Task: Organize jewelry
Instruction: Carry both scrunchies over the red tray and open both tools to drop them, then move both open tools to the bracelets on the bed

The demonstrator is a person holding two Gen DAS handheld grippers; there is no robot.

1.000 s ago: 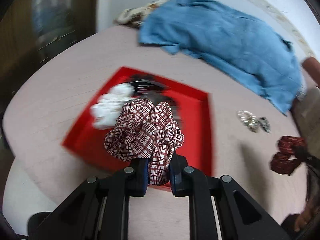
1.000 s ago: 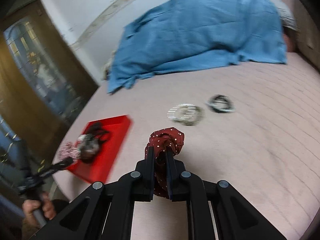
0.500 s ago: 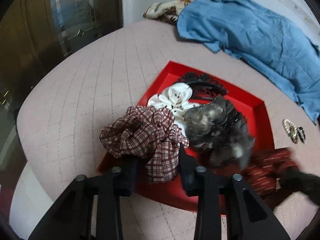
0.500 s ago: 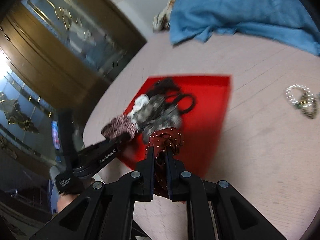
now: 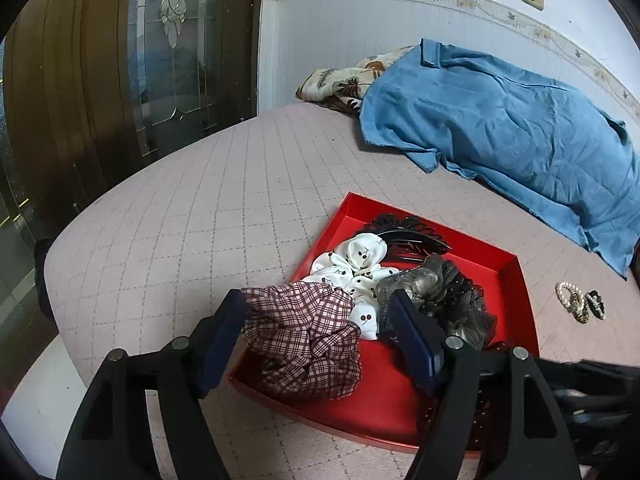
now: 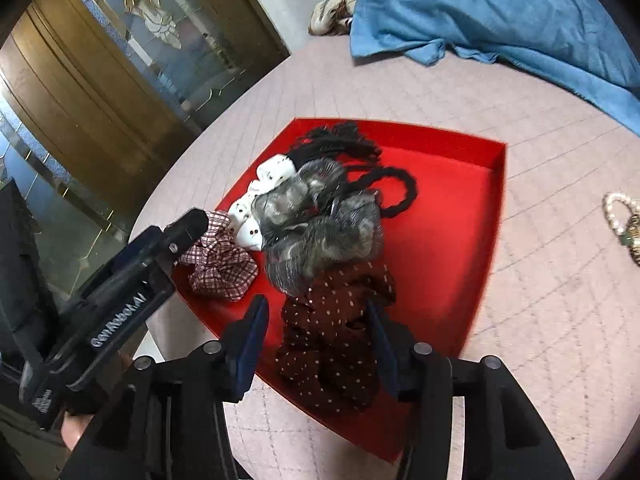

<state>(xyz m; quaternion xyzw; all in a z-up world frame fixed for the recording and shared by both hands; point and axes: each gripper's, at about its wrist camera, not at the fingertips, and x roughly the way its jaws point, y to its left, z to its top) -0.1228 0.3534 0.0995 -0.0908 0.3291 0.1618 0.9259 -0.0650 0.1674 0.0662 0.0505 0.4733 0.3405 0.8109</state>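
Note:
A red tray lies on the pink quilted bed. It holds a white cherry-print scrunchie, a grey scrunchie and a black hair clip. My left gripper is opening, and the plaid scrunchie rests loose between its fingers in the tray's near left corner. My right gripper is opening too. The dark red dotted scrunchie lies between its spread fingers on the tray's near edge. In the right wrist view the left gripper's tip sits beside the plaid scrunchie.
Pearl and dark bracelets lie on the bed right of the tray, and they also show as bracelets at the right wrist view's edge. A blue cloth and a patterned cloth are bunched at the far side. A wooden glass-panel door stands left, past the bed's edge.
Both grippers were shut on their scrunchies; their jaws have now spread and the scrunchies lie in the tray. The right gripper swung left from the bracelets to the tray.

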